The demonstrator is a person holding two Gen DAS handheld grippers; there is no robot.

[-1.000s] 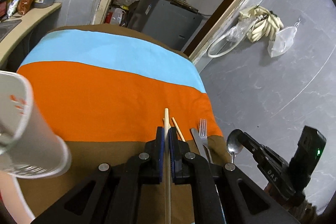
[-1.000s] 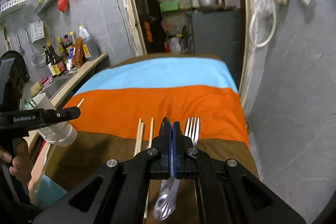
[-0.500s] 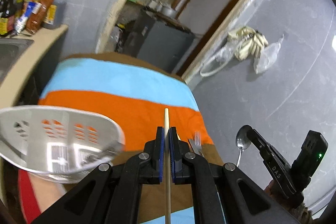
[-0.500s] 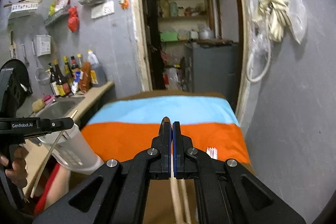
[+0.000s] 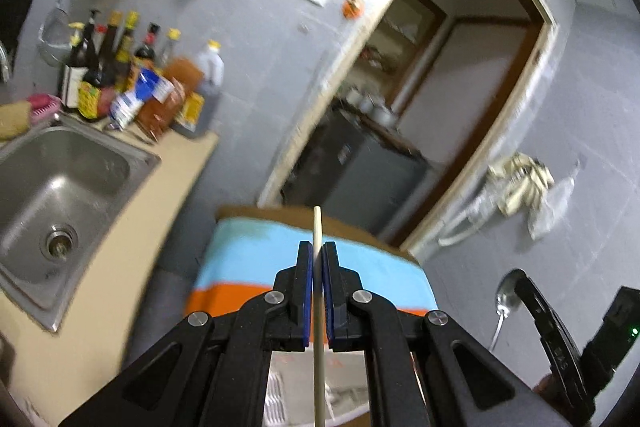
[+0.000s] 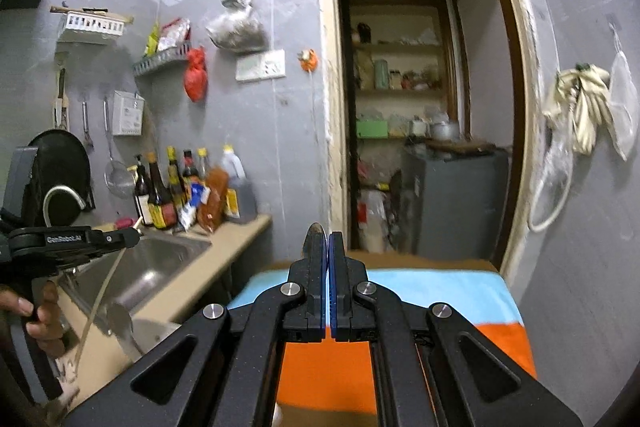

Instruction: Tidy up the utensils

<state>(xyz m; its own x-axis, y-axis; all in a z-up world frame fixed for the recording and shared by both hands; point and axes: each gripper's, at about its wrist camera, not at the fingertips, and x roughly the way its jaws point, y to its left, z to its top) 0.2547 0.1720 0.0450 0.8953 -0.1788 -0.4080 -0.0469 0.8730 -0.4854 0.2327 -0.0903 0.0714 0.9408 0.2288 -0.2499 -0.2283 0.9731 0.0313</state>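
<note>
Left gripper (image 5: 316, 259) clamps a chopstick (image 5: 317, 227) projecting forward past its tips; right gripper (image 6: 325, 247) pinches a spoon (image 5: 505, 297), bowl protruding ahead, probably for carrying above the striped cloth (image 6: 440, 283) below.

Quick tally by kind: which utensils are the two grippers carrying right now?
Chopstick: 1, clamped in the left gripper
Spoon: 1, clamped in the right gripper
Total: 2
</note>
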